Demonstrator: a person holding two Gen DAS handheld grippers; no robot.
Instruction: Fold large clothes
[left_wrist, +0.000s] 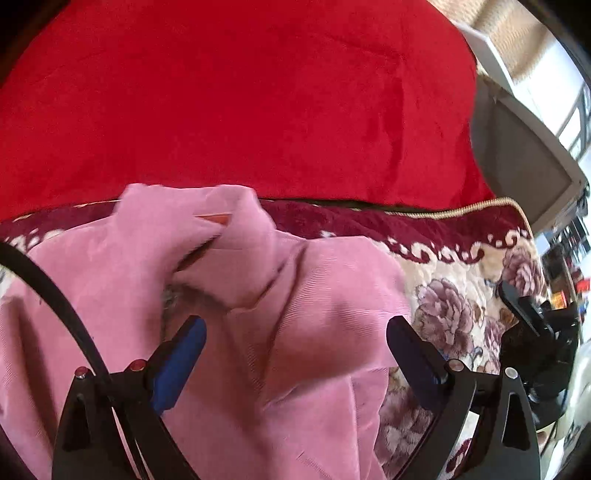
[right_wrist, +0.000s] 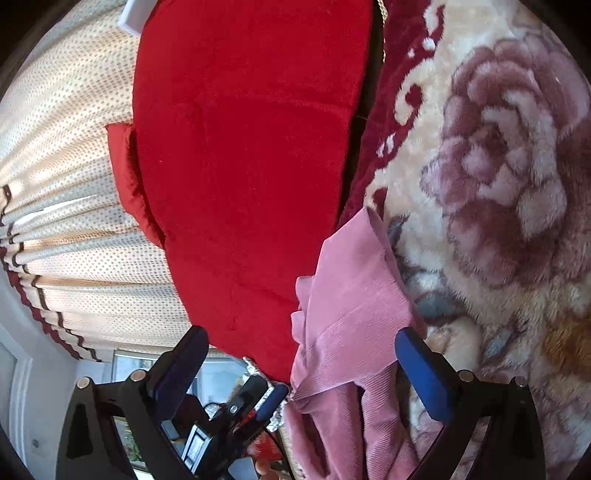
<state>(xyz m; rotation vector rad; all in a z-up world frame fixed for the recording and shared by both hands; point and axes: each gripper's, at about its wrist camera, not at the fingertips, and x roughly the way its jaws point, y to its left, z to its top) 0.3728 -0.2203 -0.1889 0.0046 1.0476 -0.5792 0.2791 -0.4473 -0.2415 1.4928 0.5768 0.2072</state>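
1. Here, at the bottom of the left wrist view: left gripper, jaws spread wide, nothing clamped, blue-padded fingers hovering over the cloth.
2. Just beyond, lower left and centre of that view: pink corduroy garment, crumpled, collar part bunched near the middle, lying on the floral blanket.
3. At the bottom of the right wrist view: right gripper, also wide open, gripping nothing; a fold of the pink garment between the fingers, closer to the right one, contact unclear.
4. Lower right edge of the left view: the other gripper, dark, partly visible.
5. Farther, upper half of both views: red quilt.
6. Farthest, left side of the right view: dotted curtain.
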